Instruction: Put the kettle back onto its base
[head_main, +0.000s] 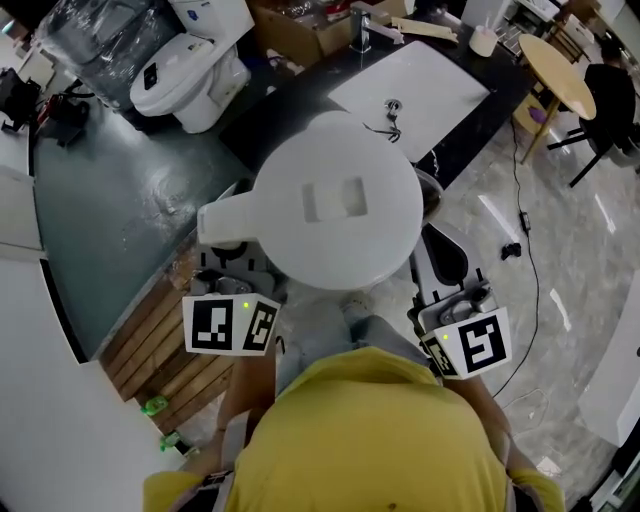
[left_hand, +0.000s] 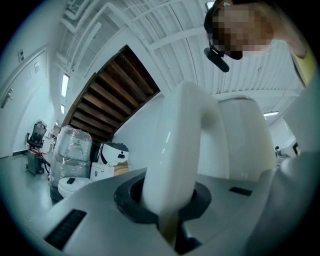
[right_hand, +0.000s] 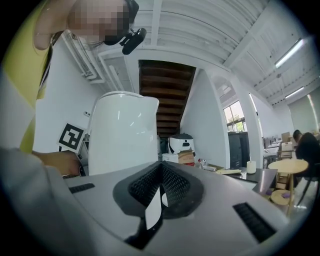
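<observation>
Kettle (head_main: 335, 200), white and smooth-sided with its lid down, hangs in the air just in front of the person, with the dark counter (head_main: 470, 135) beyond it; I can't spot its base anywhere from here. The left claw (left_hand: 170, 212) is clamped on the handle (left_hand: 180, 145), and that looks to me the right place to take it. The glossy body would likely slip between the pads, while the handle is stiff and narrow enough to bite on. If there's water inside it will be heavy and want to swing off that one-sided hold, so I'd keep it upright. The right claw (right_hand: 159, 192) is drawn together on nothing, near the kettle's other side. The counter carries a white sink (head_main: 430, 85); a white toilet (head_main: 190, 75) stands off to the left, and a round table (head_main: 560, 70) sits on pale polished floor to the right.
</observation>
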